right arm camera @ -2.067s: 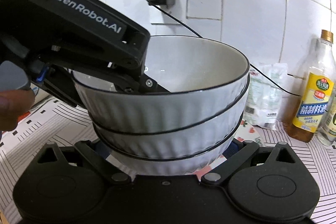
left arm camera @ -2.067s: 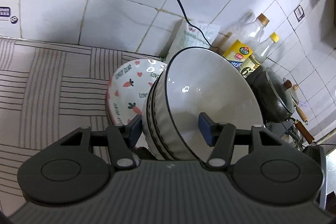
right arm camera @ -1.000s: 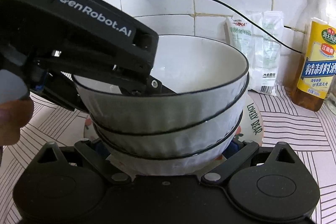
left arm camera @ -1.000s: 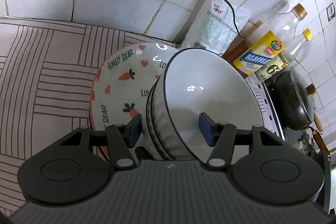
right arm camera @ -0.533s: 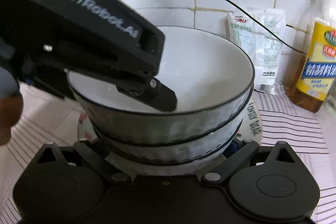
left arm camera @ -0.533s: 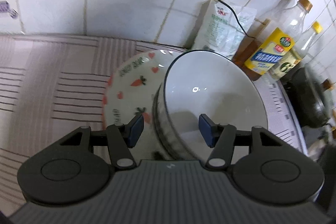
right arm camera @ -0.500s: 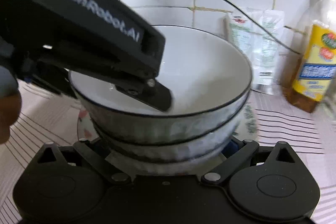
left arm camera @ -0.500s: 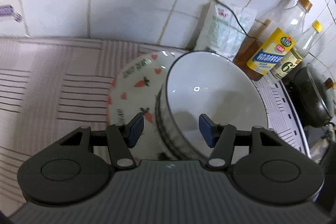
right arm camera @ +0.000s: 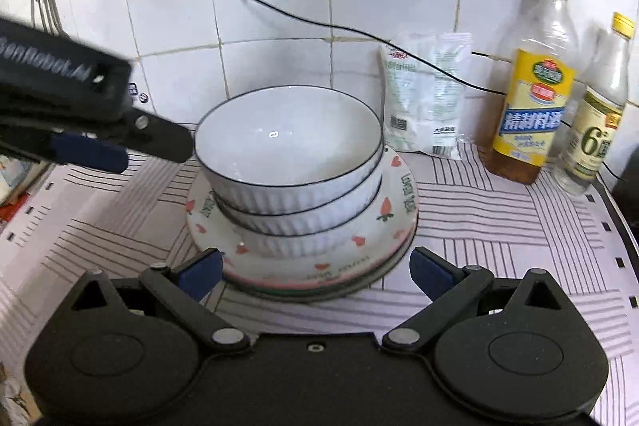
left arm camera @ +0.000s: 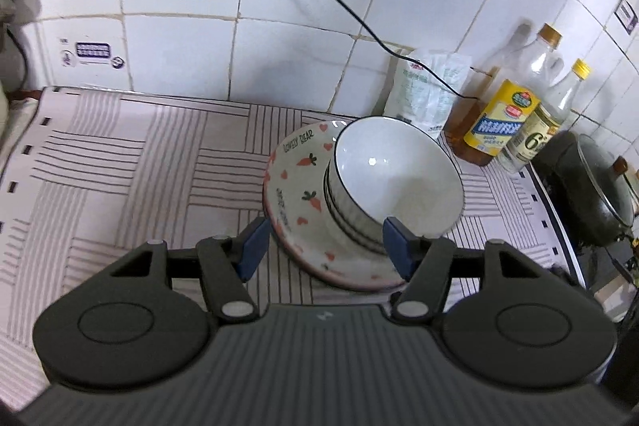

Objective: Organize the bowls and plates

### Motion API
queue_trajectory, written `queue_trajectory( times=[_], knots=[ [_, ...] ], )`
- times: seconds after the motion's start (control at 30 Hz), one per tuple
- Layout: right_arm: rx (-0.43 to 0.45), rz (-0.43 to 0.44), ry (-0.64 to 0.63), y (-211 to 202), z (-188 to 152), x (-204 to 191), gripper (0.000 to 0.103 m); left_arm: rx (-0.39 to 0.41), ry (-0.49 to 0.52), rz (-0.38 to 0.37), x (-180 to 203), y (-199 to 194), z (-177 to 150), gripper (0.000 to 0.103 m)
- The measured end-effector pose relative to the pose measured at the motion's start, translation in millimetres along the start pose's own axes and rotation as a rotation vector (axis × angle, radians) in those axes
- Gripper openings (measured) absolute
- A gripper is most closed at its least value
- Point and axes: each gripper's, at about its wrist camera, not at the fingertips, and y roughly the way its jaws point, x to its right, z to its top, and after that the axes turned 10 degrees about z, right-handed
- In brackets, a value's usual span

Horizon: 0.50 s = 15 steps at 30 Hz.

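The stack of bowls (right arm camera: 289, 162) sits on the carrot-patterned plates (right arm camera: 351, 262) on the striped tabletop (right arm camera: 499, 226), with a bag (right arm camera: 423, 98) and two bottles (right arm camera: 531, 94) off at about two o'clock by the tiled wall. My left hand-held gripper (left arm camera: 325, 246) is empty, its jaws opening, clear of the dishes at their nine o'clock side. My right hand-held gripper (right arm camera: 315, 272) is spread wide at six o'clock of the plates, gripping nothing.

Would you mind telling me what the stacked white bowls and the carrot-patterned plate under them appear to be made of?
Stacked white bowls: probably glazed ceramic; glossy interior with a light glint, ribbed outer walls, thin dark rim line.
Carrot-patterned plate: likely glazed ceramic too; smooth shiny surface with printed carrots, hearts and lettering, though melamine cannot be ruled out.
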Motion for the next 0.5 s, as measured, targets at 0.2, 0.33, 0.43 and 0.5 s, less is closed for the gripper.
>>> queue_trajectory(
  times=[0.2, 0.33, 0.43, 0.5],
  knots=[
    [0.032, -0.019, 0.003, -33, -2, 3, 0.101, 0.030, 0.018, 0.036, 2, -46, -13, 0.067],
    [0.025, -0.022, 0.051, -51, 0, 3, 0.101, 0.050, 0.011, 0.060, 2, -76, -20, 0.073],
    [0.026, -0.093, 0.060, -66, -1, -1, 0.102, 0.077, 0.022, 0.087, 4, -97, -25, 0.080],
    [0.016, -0.132, 0.075, -76, -2, -2, 0.102, 0.090, 0.034, 0.110, 4, -108, -29, 0.087]
  ],
)
